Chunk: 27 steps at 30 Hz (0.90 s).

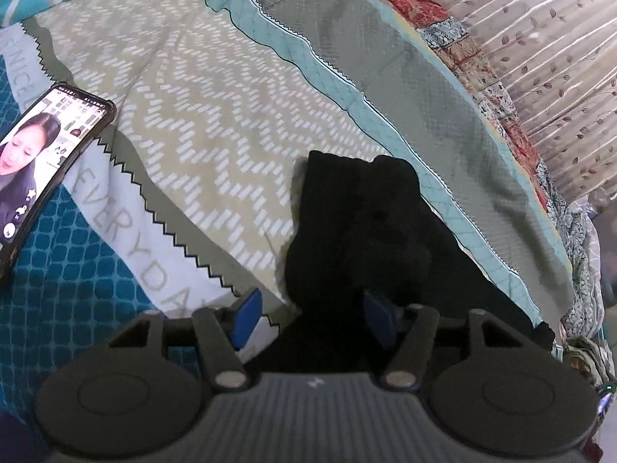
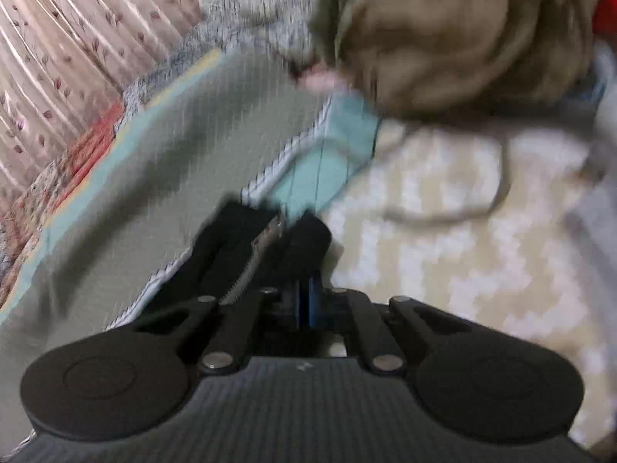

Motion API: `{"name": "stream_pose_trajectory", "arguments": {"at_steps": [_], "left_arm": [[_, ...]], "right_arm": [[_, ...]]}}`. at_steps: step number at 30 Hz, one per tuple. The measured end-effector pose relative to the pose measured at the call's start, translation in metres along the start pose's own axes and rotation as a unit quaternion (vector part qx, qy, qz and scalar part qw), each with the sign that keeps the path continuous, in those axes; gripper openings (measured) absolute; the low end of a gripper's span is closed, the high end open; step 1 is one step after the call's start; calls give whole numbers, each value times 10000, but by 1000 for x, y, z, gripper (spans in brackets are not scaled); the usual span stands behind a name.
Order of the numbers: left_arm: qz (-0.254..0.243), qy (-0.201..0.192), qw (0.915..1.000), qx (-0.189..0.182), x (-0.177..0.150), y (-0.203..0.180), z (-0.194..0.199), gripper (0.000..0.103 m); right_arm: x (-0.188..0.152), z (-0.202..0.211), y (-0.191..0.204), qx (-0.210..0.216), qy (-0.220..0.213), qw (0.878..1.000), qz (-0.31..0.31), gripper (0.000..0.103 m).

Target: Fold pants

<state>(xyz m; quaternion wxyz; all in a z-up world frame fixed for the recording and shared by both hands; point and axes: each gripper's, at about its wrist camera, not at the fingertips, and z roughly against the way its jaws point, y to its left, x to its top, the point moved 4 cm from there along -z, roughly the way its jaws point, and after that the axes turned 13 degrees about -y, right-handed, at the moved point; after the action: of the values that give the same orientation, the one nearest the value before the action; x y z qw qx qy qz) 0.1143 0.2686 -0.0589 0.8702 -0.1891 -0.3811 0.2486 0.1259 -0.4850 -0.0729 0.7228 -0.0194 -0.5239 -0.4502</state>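
The black pants [image 1: 358, 231] lie bunched on the patterned bedspread [image 1: 185, 123], right in front of my left gripper [image 1: 314, 318]. Its blue pads [image 1: 246, 318] stand wide apart, with the dark cloth lying between them; it is open. In the blurred right wrist view, my right gripper [image 2: 306, 305] has its blue pads [image 2: 313, 303] pressed together on a bunch of the black pants [image 2: 246, 247], which rises just ahead of the fingers over the bedspread [image 2: 443, 231].
A phone [image 1: 42, 154] with a lit screen lies on the bed at the left. A floral quilt [image 1: 474, 61] and a leaf-print curtain [image 1: 547, 38] run along the far side. A beige heap of cloth [image 2: 462, 38] sits ahead of the right gripper.
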Motion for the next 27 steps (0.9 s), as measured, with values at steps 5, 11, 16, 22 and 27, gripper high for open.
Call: {"name": "stream_pose_trajectory", "arguments": {"at_steps": [5,11,16,22,27], "left_arm": [[-127,65,9999,-83,1,-5,2,58],[-53,216,9994,-252,-10,-1,11,59],[1,10,9993,-364,-8,12,40,66],[391,97,9978,-533,-21,38,59,66],[745,220,9929,-904,-34,51,71,74]], "right_arm": [[39,20,-41,-913,-645,9935,237,15],[37,81,-51,-510,-516,9974,-15,41],[-3,146,-17,758,-21,9971,-26,41],[-84,201,69,2431,998,9629,606,41],[-156,255,176,4016,1920,8875,1194,41]]}}
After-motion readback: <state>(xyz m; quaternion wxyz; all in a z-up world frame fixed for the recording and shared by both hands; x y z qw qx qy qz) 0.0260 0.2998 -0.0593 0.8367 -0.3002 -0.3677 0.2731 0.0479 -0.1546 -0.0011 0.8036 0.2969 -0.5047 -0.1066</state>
